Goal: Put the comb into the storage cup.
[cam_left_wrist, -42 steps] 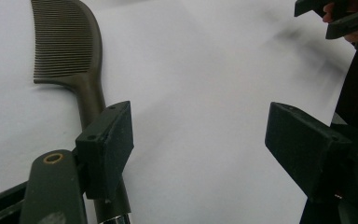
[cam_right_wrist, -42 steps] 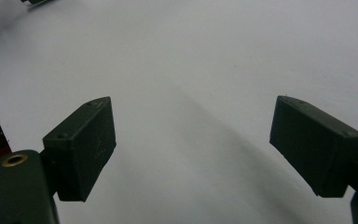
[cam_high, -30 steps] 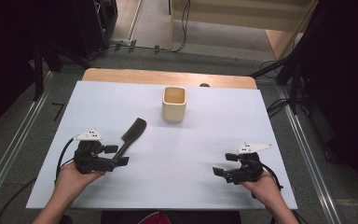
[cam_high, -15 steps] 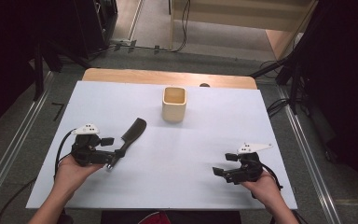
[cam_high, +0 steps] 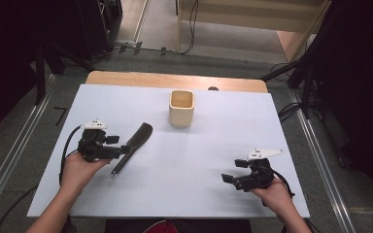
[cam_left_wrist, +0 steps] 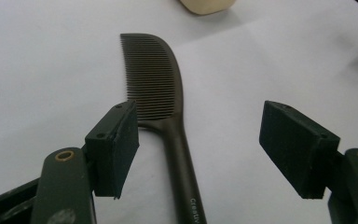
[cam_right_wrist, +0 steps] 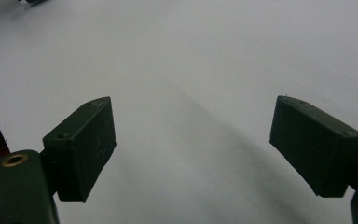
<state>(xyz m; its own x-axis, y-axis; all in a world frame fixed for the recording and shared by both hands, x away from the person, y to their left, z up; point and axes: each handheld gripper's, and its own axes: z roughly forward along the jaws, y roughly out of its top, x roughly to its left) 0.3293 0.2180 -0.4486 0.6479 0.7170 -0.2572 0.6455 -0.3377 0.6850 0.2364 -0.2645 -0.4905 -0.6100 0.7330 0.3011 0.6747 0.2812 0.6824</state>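
- The left gripper [cam_high: 121, 150] sits low over the white table cover [cam_high: 213, 160], held in the person's left hand [cam_high: 80, 170] at the near left of the table, its jaws pointing toward the middle.
- A dark comb [cam_high: 133, 145] lies flat on the cover right at those jaws — its toothed head angled up toward the far side, its thin handle running back toward the person.
- Seen along the left gripper [cam_left_wrist: 200, 144], the comb [cam_left_wrist: 161, 107] lies between the two jaws: the left-hand pad stands just beside the spot where the teeth end and the handle begins, while the other pad is well apart from it, with bare cover between.
- Those jaws have just been closing a little, yet they stand wide and do not press on the comb — the comb is between them, ungripped.
- A small cream, square-mouthed cup [cam_high: 181, 108] stands upright farther back near the middle of the table, well beyond the comb's head; its lower edge [cam_left_wrist: 207, 5] peeps in at the top of the left gripper view.
- The right gripper [cam_high: 228, 178] rests at the near right in the person's right hand [cam_high: 274, 191], far from the comb and the cup.
- Its jaws [cam_right_wrist: 193, 149] are spread wide with nothing between them but bare white cover.
- The wooden table edge [cam_high: 175, 80] shows beyond the cover at the far side.
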